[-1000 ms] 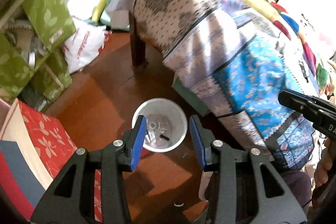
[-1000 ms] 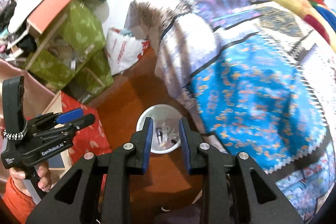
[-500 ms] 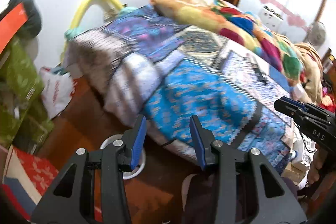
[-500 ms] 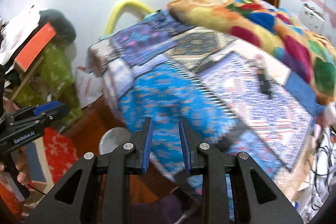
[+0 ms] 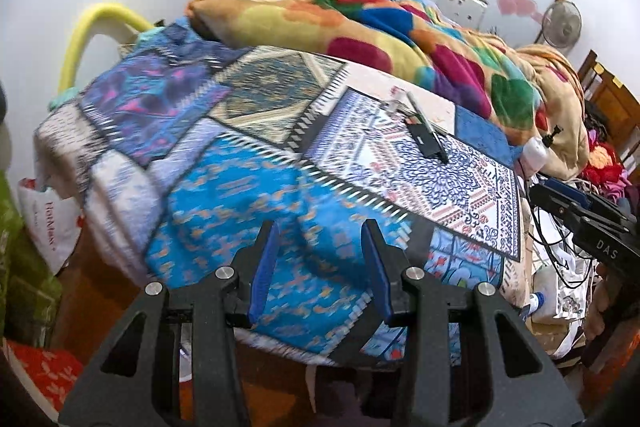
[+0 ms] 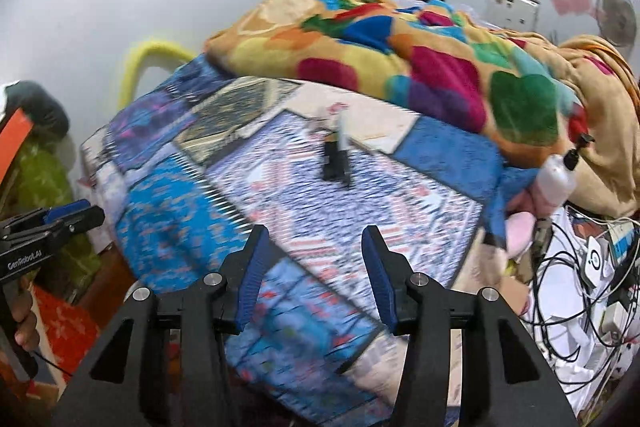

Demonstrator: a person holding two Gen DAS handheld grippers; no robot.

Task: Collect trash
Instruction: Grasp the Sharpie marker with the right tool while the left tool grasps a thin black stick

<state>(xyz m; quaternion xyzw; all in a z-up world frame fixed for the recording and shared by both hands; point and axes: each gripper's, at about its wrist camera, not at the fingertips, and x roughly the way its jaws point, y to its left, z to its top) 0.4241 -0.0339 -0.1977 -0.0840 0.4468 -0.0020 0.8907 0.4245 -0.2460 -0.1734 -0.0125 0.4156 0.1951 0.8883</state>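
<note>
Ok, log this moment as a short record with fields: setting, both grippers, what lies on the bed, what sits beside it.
setting: bedroom, patchwork bedspread on the bed
left gripper: open, nothing between its jaws
right gripper: jaws have just been opening, nothing between them
on the bed: small dark items on the spread, too blurred to name; colourful blanket bunched behind
beside the bed: white pump bottle, tangle of cables
</note>
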